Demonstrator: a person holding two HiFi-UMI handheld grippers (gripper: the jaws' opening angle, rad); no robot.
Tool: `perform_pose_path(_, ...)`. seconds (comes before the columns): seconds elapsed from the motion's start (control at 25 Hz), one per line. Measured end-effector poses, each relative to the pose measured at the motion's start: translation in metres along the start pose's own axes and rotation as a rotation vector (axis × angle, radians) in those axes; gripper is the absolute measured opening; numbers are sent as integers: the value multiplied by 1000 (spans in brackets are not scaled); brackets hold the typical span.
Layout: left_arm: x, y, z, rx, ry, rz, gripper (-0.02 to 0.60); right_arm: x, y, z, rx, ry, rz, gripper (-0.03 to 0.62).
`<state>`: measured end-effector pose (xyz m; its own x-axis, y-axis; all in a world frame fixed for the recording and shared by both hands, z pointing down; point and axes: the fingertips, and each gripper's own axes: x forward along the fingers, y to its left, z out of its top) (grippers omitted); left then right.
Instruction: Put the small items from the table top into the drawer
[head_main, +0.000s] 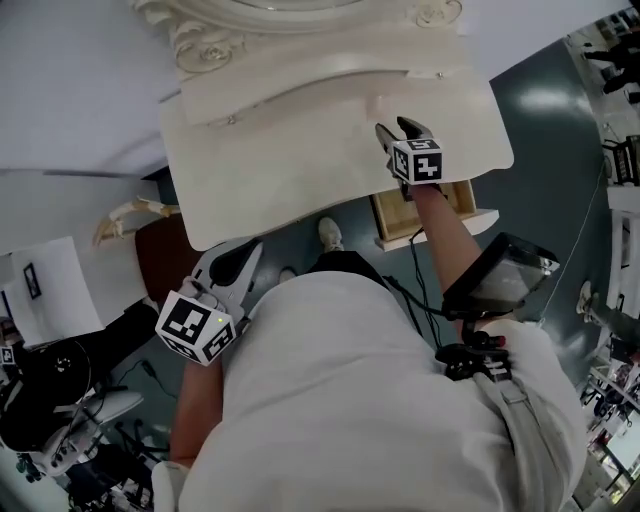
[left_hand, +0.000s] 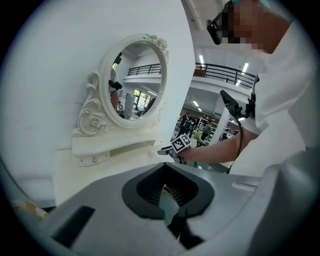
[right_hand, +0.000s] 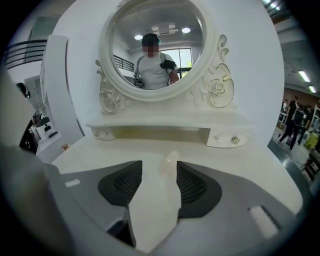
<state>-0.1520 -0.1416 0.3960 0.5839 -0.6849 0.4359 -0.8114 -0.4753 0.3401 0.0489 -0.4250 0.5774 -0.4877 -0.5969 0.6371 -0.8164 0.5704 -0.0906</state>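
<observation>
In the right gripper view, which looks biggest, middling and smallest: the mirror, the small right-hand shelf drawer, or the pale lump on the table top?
1. mirror, by far the largest.
2. shelf drawer.
3. pale lump, smallest even though it lies nearest the camera.

A cream table (head_main: 300, 150) with an oval mirror (right_hand: 152, 45) in a carved scroll frame stands against a plain white wall (head_main: 60, 80) at twelve o'clock in the head view. A glossy dark teal floor (head_main: 545, 110) shows at three o'clock, and a brown seat (head_main: 162, 258) at nine. In the left gripper view, at two o'clock, a black-railed balcony (left_hand: 220, 70) runs under ceiling strip lights (left_hand: 245, 66).
</observation>
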Motion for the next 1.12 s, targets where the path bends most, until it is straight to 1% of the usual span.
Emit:
perform_pose_path(0.24, 11, 12, 12, -24, -2, 86, 2, 52, -21, 8, 11, 52, 9, 233)
perform_pose_path(0.52, 11, 11, 16, -18, 19, 129, 2, 76, -28, 6, 12, 100, -12, 232)
perform_pose_path(0.8, 7, 12, 22, -15, 23, 144, 2, 76, -27, 4, -16, 118, -24, 196)
perform_pose_path(0.96, 13, 16, 25, 0, 28, 137, 2, 78, -32, 3, -33, 119, -23, 167)
perform_pose_path(1.12, 6, 16, 27, 17, 27, 119, 2, 66, -29, 5, -30, 113, -34, 156)
